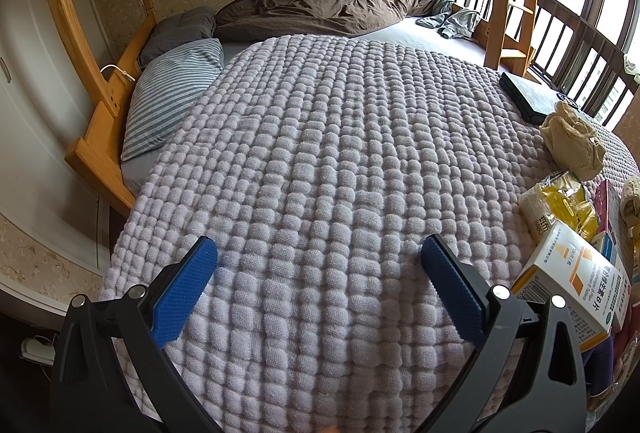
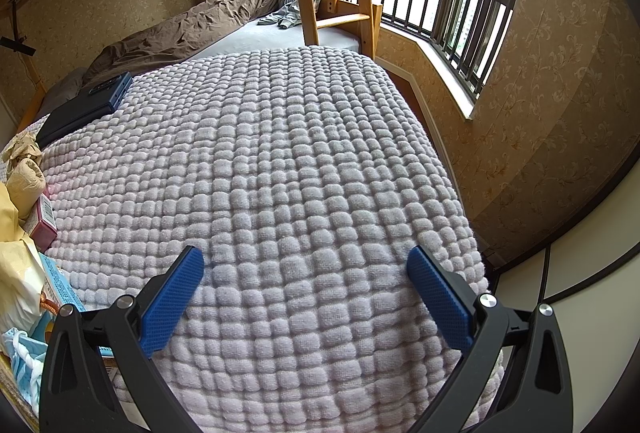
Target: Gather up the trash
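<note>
Left gripper (image 1: 318,257): your blue-padded jaws stand wide apart and hold nothing, hovering over the lilac waffle blanket (image 1: 328,137).
Right gripper (image 2: 304,267): likewise spread wide and empty above the same blanket.
Trash pile (image 1: 576,217): it lies on the blanket between your two grippers, to the right of the left one and to the left of the right one.
Nearest piece: a white and orange carton (image 1: 568,281) sits just beside the left gripper's right finger.
Step advice: turn the left gripper toward the carton and close across its narrow faces, keeping the pads clear of the blanket so it does not bunch.
Beyond the carton: a yellow packet (image 1: 560,201), then crumpled brown paper (image 1: 572,141), then a dark flat case (image 1: 528,93), probably not trash.
Writing: the carton carries a barcode and Chinese print, too small to read; the yellow packet's lettering is unclear.
</note>
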A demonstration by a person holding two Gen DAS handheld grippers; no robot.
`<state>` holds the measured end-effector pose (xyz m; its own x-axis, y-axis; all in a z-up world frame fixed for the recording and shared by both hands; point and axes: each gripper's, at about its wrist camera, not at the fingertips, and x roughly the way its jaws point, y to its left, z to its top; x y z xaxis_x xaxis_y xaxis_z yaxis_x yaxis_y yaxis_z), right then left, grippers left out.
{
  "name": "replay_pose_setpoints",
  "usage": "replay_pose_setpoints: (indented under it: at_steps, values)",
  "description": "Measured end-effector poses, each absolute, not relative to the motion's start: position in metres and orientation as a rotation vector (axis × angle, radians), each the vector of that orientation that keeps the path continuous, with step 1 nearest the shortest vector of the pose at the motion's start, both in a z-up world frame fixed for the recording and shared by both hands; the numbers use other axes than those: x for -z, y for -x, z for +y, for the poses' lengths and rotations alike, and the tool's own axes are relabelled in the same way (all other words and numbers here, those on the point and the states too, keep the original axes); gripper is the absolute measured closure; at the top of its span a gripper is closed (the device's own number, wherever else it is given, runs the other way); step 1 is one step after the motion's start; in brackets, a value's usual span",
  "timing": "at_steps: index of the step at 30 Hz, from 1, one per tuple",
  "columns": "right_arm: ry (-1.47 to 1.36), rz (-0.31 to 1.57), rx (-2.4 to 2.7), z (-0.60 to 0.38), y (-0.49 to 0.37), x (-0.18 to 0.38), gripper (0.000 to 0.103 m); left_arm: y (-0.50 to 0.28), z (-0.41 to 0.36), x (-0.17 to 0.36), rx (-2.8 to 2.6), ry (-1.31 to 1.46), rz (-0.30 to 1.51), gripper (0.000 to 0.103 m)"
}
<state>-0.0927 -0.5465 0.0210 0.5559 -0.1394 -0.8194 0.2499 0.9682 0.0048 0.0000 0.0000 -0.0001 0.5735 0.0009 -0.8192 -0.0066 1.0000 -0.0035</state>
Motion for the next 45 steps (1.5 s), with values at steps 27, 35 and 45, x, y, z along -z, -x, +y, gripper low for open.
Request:
replay_pose_setpoints:
  at_steps: [27,35,45]
  values:
    - [-0.125,0.954,0.228,-0.545,0.092,-0.021,0.004,0.0,0.0,0.0,-0.005,0.006,0.96,0.001]
    - [-0.184,0.876,0.267,-0.544,0.117,-0.057,0.004,0.01,0.003,-0.024,-0.023,-0.044,0.913,0.001]
    - [-0.335,0.853,0.113,-0.459,0.218,-0.096,0.004,0.115,-0.008,-0.078,0.177,-0.061,0.807,0.001]
